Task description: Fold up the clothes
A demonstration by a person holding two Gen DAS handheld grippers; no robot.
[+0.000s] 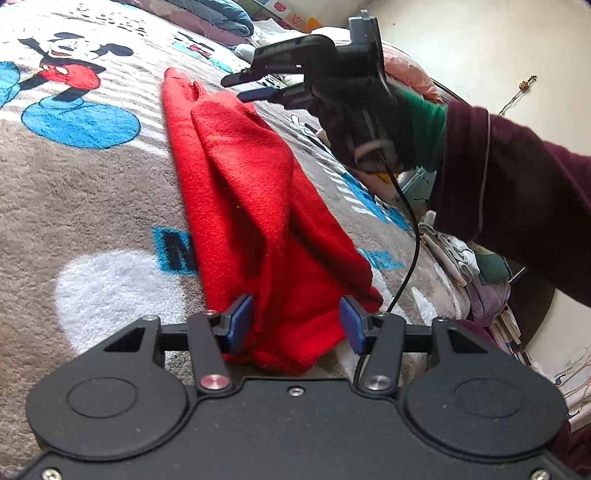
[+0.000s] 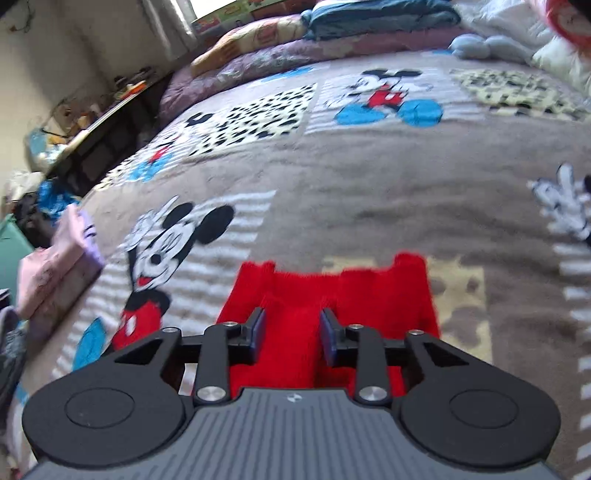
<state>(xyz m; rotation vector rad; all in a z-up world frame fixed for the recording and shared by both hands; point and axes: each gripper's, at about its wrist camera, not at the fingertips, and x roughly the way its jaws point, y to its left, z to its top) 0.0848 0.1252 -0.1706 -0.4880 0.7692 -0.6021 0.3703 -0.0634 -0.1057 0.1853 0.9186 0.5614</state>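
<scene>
1. Left wrist view: the left tool [image 1: 297,323] sits low over a bed covered by a grey cartoon-print blanket [image 1: 92,206], its blue pads [image 1: 242,321] spread wide apart.
2. A red cloth [image 1: 251,206] lies on the blanket as a long, loosely folded strip running away from the camera; its near, bunched end rests between the spread pads, and neither pad visibly presses it.
3. The right tool [image 1: 243,86] hangs over the far end of the red cloth, held by a gloved hand [image 1: 354,125] with a green cuff and a dark maroon sleeve [image 1: 517,199]. Its two black fingers stand slightly parted with nothing between them.
4. A black cable [image 1: 410,229] drops from that hand toward the bed.
5. Folded bedding [image 1: 218,18] is piled at the far edge of the bed.
6. Right wrist view: the picture is somewhat blurred. The right tool [image 2: 291,334] points down at the red cloth [image 2: 369,295], which lies flat on the blanket [image 2: 332,184] just under and ahead of the pads.
7. The pads are apart, with a raised ridge of red fabric between them; whether they touch it cannot be told.
8. Pink folded items [image 2: 55,266] lie at the bed's left edge, and a cluttered shelf [image 2: 96,110] stands beyond.
</scene>
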